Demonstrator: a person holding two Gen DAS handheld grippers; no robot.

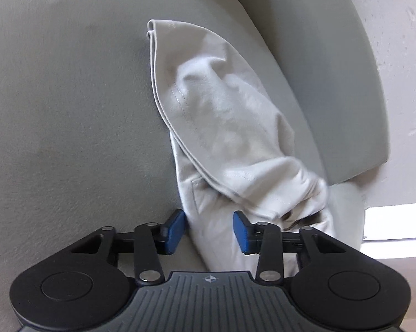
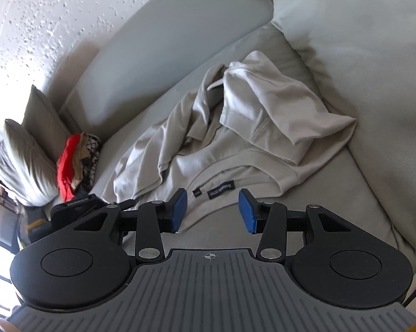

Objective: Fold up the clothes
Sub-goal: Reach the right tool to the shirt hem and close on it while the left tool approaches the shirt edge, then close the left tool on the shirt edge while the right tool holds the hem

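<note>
A pale beige T-shirt (image 2: 235, 144) lies crumpled on the light grey sofa seat (image 2: 354, 177), its collar with two black labels (image 2: 221, 189) facing me. My right gripper (image 2: 213, 210) hovers open just in front of the collar, blue pads (image 2: 178, 207) apart with only cloth seen between them. In the left wrist view the same shirt (image 1: 230, 127) lies bunched in a long fold across the seat (image 1: 69, 110). My left gripper (image 1: 209, 229) is open at the shirt's near end, with cloth lying between the pads (image 1: 242, 229) but not pinched.
A stack of folded clothes (image 2: 78, 163), red and patterned, leans against cushions (image 2: 28, 149) at the sofa's far left. The sofa back (image 2: 166, 52) and a large cushion (image 2: 368, 49) border the seat. A textured white wall (image 2: 42, 19) stands behind. Dark objects (image 2: 75, 203) sit left of my right gripper.
</note>
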